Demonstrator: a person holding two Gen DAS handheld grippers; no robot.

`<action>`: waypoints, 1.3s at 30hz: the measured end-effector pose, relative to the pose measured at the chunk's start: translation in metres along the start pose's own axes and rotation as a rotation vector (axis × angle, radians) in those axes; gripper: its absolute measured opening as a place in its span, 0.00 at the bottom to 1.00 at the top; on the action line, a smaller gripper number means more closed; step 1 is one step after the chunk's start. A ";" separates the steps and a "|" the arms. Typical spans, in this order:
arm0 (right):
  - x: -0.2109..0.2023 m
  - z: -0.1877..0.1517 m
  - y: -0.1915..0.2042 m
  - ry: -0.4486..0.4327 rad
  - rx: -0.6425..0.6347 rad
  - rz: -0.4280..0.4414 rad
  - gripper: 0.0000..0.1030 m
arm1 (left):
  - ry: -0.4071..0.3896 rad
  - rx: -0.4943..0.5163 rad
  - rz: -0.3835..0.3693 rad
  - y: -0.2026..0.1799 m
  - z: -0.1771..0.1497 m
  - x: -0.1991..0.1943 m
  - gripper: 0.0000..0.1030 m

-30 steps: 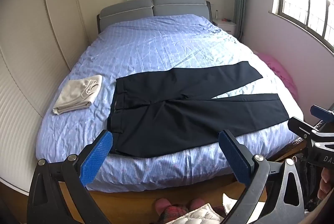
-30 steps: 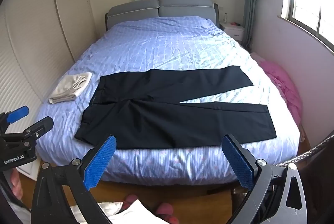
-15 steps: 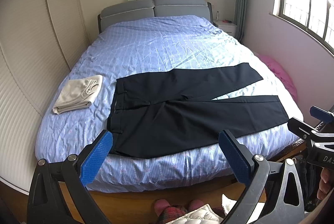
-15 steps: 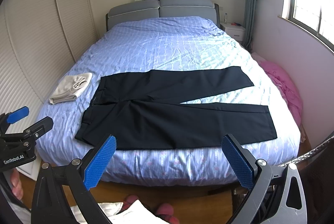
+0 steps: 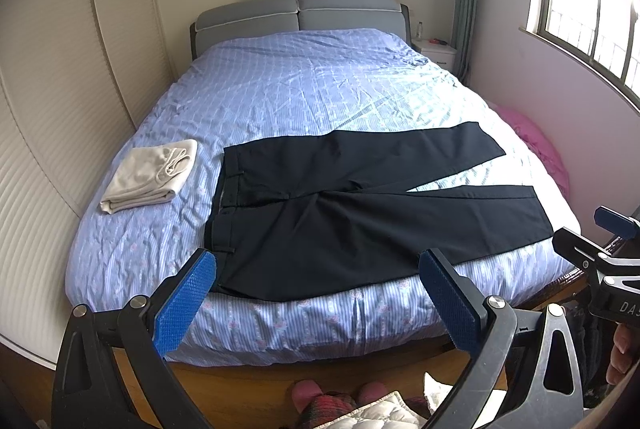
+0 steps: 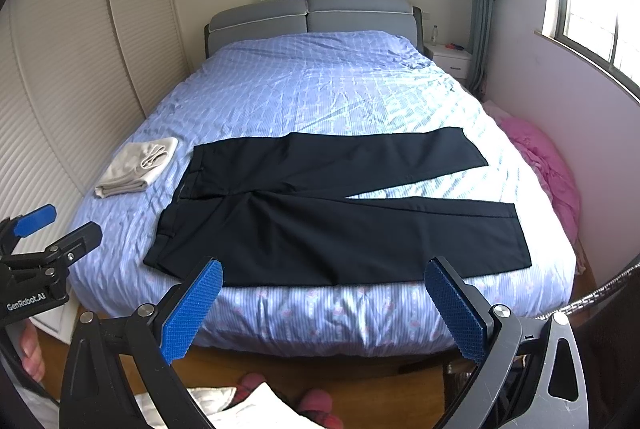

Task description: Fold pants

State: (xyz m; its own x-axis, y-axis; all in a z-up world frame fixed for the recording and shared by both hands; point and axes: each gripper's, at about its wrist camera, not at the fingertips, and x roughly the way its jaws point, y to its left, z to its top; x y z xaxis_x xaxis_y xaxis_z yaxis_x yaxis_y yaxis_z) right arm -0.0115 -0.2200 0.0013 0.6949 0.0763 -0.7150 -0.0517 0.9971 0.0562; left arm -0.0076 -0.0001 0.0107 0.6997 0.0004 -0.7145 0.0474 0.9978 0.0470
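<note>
Black pants [image 5: 360, 205] [image 6: 332, 213] lie flat on the blue bed near its foot edge, waistband to the left, both legs spread apart toward the right. My left gripper [image 5: 316, 301] hovers open in front of the bed's foot, below the pants' near edge, holding nothing. My right gripper [image 6: 324, 309] is open too, at the same distance from the bed, a bit further right. Each gripper shows at the edge of the other's view: the right gripper [image 5: 600, 261] and the left gripper [image 6: 44, 241].
A folded cream garment [image 5: 150, 175] [image 6: 138, 165] rests on the bed left of the waistband. A grey headboard [image 5: 298, 11] stands at the far end. Pink fabric [image 6: 544, 165] fills the gap by the right wall. Closet doors line the left side. Feet in slippers [image 5: 320, 395] stand below.
Both grippers have drifted very slightly; the view has barely shifted. The pants lie unmoved and both grippers stay open.
</note>
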 end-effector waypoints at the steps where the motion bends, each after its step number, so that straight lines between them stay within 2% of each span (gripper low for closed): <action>1: -0.001 -0.001 0.000 0.000 0.001 0.000 0.99 | 0.001 0.000 0.000 0.001 0.000 0.000 1.00; 30: 0.004 -0.001 0.002 0.007 -0.001 0.002 0.99 | 0.010 -0.023 0.002 0.004 0.003 0.010 1.00; 39: 0.016 -0.006 0.007 0.037 -0.017 0.016 0.99 | 0.045 -0.062 0.004 0.014 -0.001 0.021 1.00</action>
State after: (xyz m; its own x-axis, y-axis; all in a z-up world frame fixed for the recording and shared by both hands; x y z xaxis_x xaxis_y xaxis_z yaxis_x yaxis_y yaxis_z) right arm -0.0046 -0.2113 -0.0141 0.6669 0.0922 -0.7394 -0.0751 0.9956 0.0564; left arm 0.0070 0.0138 -0.0047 0.6668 0.0063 -0.7452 -0.0006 1.0000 0.0079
